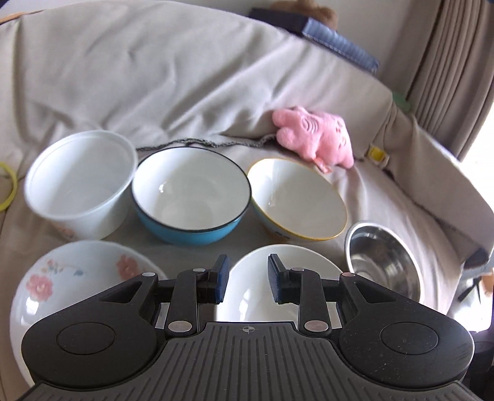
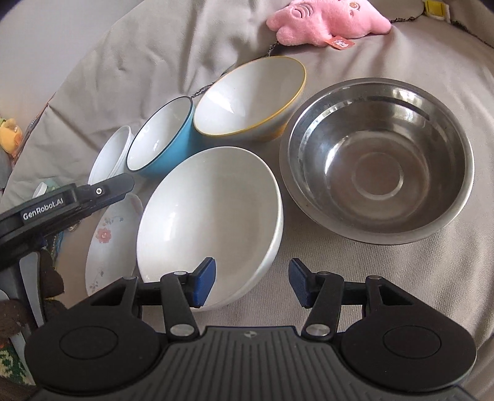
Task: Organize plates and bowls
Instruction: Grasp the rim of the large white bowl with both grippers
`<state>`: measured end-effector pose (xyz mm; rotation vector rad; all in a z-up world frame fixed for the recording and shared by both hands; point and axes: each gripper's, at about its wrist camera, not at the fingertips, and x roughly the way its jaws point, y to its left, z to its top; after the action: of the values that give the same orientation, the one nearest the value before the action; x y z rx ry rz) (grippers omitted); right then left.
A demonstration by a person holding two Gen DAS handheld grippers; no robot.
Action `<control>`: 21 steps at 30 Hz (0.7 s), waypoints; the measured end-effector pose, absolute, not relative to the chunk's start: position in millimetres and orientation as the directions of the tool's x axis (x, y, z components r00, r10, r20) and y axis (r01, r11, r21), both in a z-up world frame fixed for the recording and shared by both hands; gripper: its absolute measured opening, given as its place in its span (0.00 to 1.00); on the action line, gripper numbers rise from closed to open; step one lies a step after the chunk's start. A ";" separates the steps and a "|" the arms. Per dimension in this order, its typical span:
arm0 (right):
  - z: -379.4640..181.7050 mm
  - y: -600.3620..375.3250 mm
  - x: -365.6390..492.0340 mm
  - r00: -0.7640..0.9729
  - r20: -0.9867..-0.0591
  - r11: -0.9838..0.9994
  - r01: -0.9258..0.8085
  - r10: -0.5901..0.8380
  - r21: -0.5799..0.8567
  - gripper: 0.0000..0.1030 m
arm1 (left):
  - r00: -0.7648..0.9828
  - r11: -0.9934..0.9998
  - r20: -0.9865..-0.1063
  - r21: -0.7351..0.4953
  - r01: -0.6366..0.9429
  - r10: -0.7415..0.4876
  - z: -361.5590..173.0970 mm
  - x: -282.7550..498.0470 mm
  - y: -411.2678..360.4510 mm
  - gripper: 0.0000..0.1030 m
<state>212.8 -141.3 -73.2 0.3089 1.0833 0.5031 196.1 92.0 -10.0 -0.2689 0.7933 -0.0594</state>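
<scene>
Several bowls sit on a beige cloth-covered seat. In the left wrist view: a white plastic tub (image 1: 80, 185), a blue bowl (image 1: 190, 203), a yellow-rimmed bowl (image 1: 296, 200), a steel bowl (image 1: 383, 262), a flowered plate (image 1: 71, 283) and a plain white bowl (image 1: 287, 268). My left gripper (image 1: 248, 280) is open, empty, above the white bowl's near side. In the right wrist view my right gripper (image 2: 248, 282) is open and empty, its left pad over the rim of the white bowl (image 2: 210, 216); the steel bowl (image 2: 376, 163), yellow-rimmed bowl (image 2: 250, 95), blue bowl (image 2: 163, 138) and flowered plate (image 2: 108, 243) lie beyond.
A pink plush toy (image 1: 315, 135) lies behind the bowls against the seat back, also in the right wrist view (image 2: 327, 21). A yellow ring (image 1: 7, 185) lies at far left. A curtain (image 1: 447, 61) hangs at right. The left gripper's body (image 2: 61, 209) crosses the flowered plate.
</scene>
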 end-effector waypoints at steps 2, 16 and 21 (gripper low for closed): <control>-81.2 -141.5 219.1 0.363 -0.758 0.841 -0.229 0.542 0.491 0.51 | 0.672 0.976 -0.728 -0.216 -0.036 -0.136 -14.4 209.1 82.8 0.29; -104.5 -147.3 232.5 0.330 -0.703 0.777 -0.279 0.630 0.565 0.25 | 0.454 0.972 -0.863 -0.234 0.026 -0.220 -60.1 250.2 39.4 0.21; -103.9 -156.2 226.3 0.312 -0.687 0.754 -0.298 0.656 0.585 0.26 | 0.452 0.964 -0.854 -0.256 0.067 -0.258 -50.9 238.7 19.0 0.21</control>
<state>226.3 -156.2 -103.9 0.3837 1.0824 0.6500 238.7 19.0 -50.9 -0.1957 1.0852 -0.2022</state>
